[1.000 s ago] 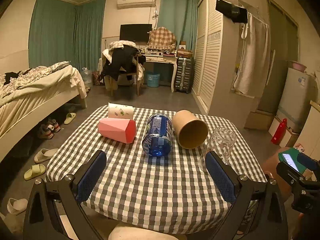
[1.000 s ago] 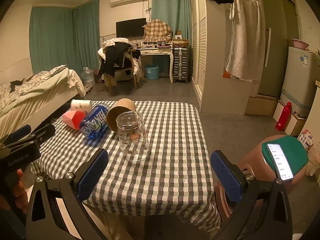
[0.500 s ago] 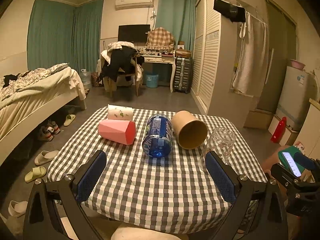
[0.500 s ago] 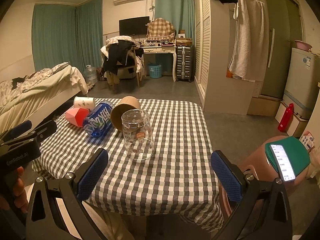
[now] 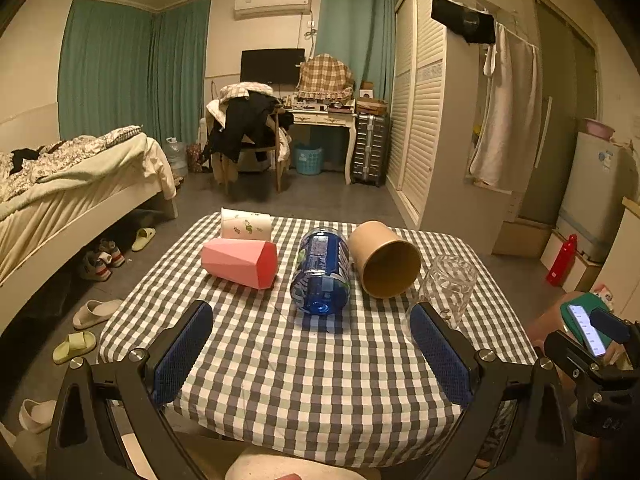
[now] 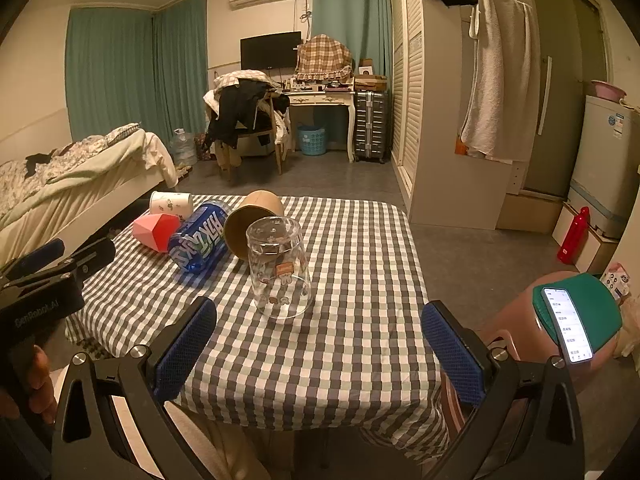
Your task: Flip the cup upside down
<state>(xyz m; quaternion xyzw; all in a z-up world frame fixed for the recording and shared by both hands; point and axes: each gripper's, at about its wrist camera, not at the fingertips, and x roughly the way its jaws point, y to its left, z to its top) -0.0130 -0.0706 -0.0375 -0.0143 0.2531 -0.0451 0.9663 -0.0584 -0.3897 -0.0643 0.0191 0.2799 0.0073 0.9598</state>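
Note:
A clear glass cup (image 6: 279, 267) stands mouth down on the checked tablecloth (image 6: 340, 344); it also shows in the left wrist view (image 5: 450, 289) at the table's right side. A brown paper cup (image 5: 385, 259), a blue cup (image 5: 320, 273), a pink faceted cup (image 5: 240, 262) and a white printed cup (image 5: 246, 224) lie on their sides in a row. My left gripper (image 5: 312, 354) is open and empty above the table's near edge. My right gripper (image 6: 319, 346) is open and empty, just in front of the glass cup.
A pink stool with a green pad and a phone (image 6: 568, 324) stands right of the table. A bed (image 5: 60, 184) is at the left, with slippers (image 5: 76, 346) on the floor. A wardrobe (image 5: 432, 120), a fridge (image 6: 604, 152) and a red bottle (image 6: 573, 235) are at the right.
Both grippers have drifted slightly; the right wrist view has moved a little closer to the glass cup. Nothing on the table has moved.

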